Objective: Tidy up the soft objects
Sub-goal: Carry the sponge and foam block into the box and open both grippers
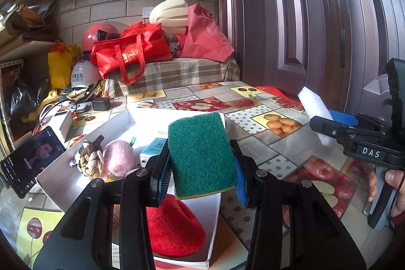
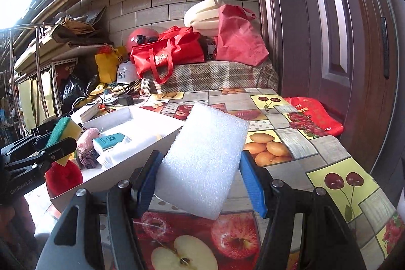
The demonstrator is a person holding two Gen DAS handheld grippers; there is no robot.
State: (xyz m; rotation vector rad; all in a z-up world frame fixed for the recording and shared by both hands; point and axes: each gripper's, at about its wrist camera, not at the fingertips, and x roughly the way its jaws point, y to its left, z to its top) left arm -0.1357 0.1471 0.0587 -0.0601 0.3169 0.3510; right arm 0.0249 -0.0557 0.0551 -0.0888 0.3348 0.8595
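the green scouring sponge [image 1: 201,156] sits clamped in our left gripper [image 1: 200,173] above the white tray [image 1: 63,179], over a red plush [image 1: 174,227]; our right gripper [image 2: 202,179] pinches a white foam block [image 2: 205,161] over the fruit-print tablecloth [image 2: 316,151]; beyond, red bags [image 2: 167,52].

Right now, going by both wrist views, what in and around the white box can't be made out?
- Box floor, left wrist view: the scouring sponge in the left gripper covers the middle of the white box.
- Red plush item: partly behind the gripper fingers; shape unclear.
- Teal packet, right wrist view: print too small to read.
- Table behind the white foam block in the right gripper: hidden.
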